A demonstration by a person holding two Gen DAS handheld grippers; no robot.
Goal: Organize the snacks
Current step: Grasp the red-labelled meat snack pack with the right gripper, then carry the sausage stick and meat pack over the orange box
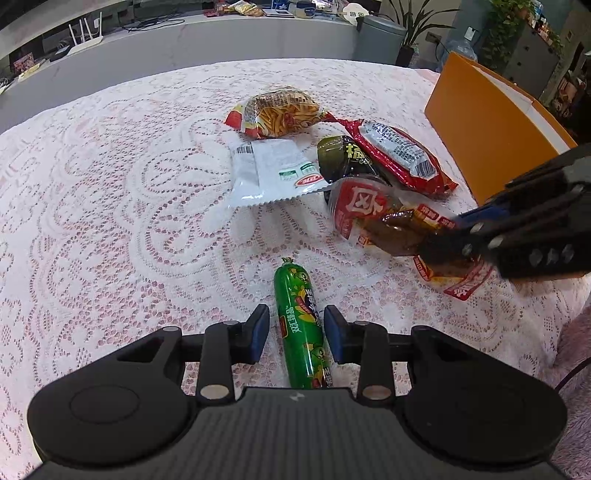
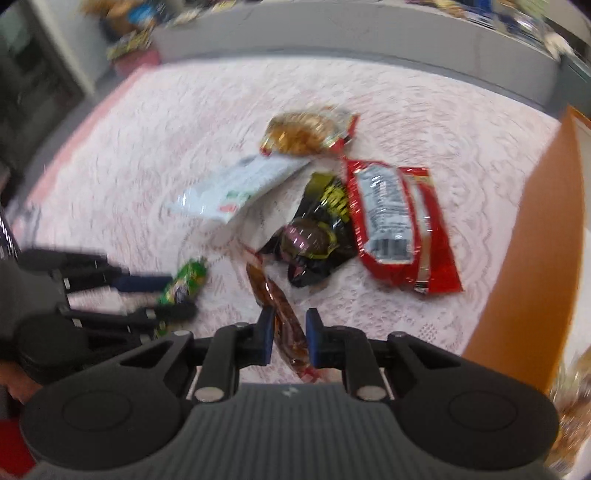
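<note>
We've got the left hand-held gripper (image 1: 295, 328) spread round the green foil sausage stick (image 1: 301, 328) (long axis along its fingers); right hand-held gripper (image 2: 290, 334) probably pinching the brown clear-wrapped snack (image 2: 284, 314) w/ pads.

Green sausage stick (image 1: 301, 325) lies lengthwise between the left claw (image 1: 296, 332) — clear brown-meat packet (image 2: 284, 317) pinched in the right claw (image 2: 290, 334).

Lace-covered table (image 1: 110, 184) bears snack packets (image 1: 280, 112) and an orange box (image 1: 480, 129).

Office-type room: a long grey counter (image 1: 192, 40) carrying a white router (image 1: 86, 35) and cables, potted plants (image 1: 413, 26), grey cabinets (image 1: 532, 55), and a lace-covered table (image 1: 110, 184).
</note>
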